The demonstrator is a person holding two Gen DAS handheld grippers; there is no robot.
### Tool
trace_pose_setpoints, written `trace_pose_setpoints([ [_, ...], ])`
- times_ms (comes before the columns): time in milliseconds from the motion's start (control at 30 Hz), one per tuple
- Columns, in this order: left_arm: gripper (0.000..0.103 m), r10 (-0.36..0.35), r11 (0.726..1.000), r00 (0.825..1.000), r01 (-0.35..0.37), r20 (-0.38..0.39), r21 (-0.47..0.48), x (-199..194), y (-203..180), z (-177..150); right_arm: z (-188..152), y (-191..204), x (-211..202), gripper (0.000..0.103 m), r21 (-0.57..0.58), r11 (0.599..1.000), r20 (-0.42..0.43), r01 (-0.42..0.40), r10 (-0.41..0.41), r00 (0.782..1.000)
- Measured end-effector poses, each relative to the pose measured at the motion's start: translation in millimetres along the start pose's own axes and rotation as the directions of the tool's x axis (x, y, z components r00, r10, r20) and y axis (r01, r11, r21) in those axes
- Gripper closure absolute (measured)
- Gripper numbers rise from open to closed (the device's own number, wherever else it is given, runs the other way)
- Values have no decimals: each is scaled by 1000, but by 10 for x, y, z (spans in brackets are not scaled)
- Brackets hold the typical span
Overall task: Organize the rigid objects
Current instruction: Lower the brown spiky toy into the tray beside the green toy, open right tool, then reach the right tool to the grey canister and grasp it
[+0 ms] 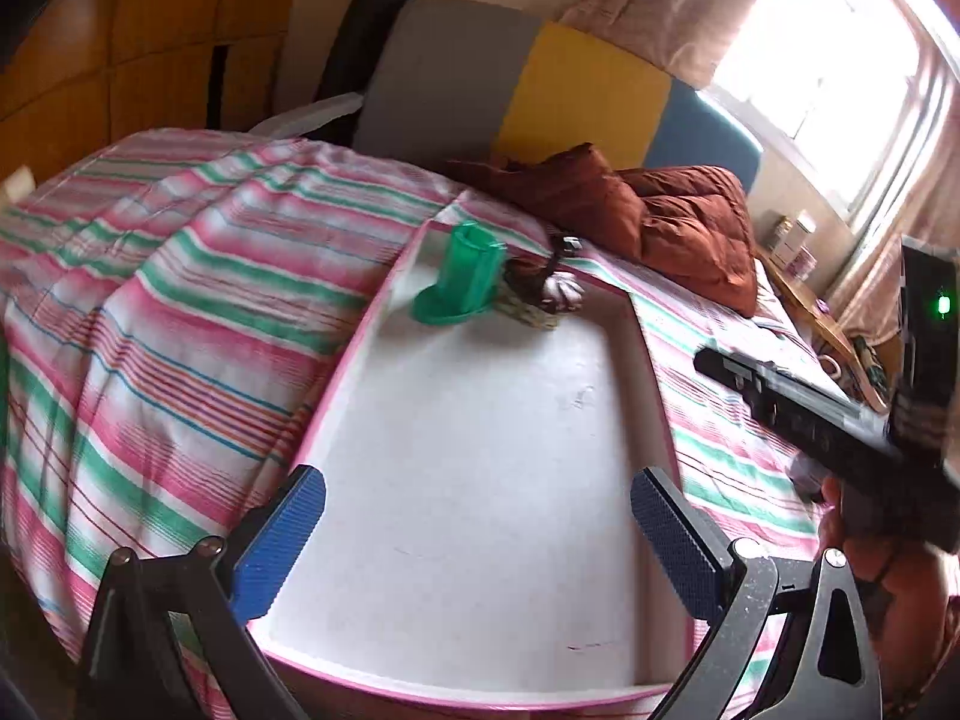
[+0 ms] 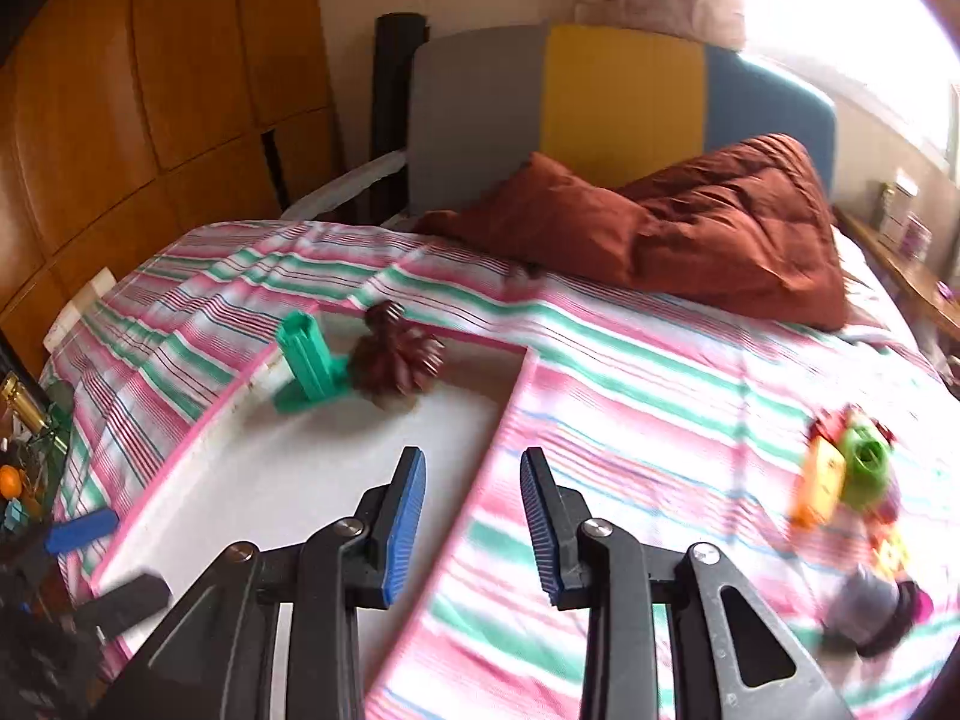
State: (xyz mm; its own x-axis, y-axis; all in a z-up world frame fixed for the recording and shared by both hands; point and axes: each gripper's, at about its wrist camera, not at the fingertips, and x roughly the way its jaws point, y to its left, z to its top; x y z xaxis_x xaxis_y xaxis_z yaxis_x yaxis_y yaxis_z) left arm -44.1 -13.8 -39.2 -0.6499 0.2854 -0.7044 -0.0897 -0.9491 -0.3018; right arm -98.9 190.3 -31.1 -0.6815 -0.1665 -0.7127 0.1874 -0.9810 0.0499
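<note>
A white tray with a pink rim (image 1: pixel 480 480) (image 2: pixel 288 468) lies on the striped bed. At its far end stand a green plastic holder (image 1: pixel 465 282) (image 2: pixel 309 366) and a brown spiky toy (image 1: pixel 534 291) (image 2: pixel 399 360). My left gripper (image 1: pixel 477 534) is open and empty over the tray's near part. My right gripper (image 2: pixel 473 516) is open and empty above the tray's right rim. A blurred pile of colourful toys (image 2: pixel 852 474) and a grey-pink object (image 2: pixel 876 606) lie on the bed to the right.
Rust-brown pillows (image 2: pixel 708 228) (image 1: pixel 660 216) lie by the grey, yellow and blue headboard (image 2: pixel 600 96). A wooden wardrobe (image 2: pixel 150 90) stands left. A bedside table with small items (image 1: pixel 798 258) is at the right. The right gripper's body (image 1: pixel 840 420) shows in the left wrist view.
</note>
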Motion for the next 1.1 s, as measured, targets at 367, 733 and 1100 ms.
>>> trace_pose_setpoints([
  [367,1,-100,986,995,100,-6,130,-143,-490,-168,-867,-778,-445,70,100,983,-63,151,-146,987],
  [733,0,-194,958,981,195,-26,212,-295,-958,-398,-1291,-2050,-1045,69,423,836,-32,350,-372,928],
  [1100,0,-193,948,979,202,-60,247,-312,-1187,-563,-999,-2163,-922,67,434,878,46,203,-247,968],
])
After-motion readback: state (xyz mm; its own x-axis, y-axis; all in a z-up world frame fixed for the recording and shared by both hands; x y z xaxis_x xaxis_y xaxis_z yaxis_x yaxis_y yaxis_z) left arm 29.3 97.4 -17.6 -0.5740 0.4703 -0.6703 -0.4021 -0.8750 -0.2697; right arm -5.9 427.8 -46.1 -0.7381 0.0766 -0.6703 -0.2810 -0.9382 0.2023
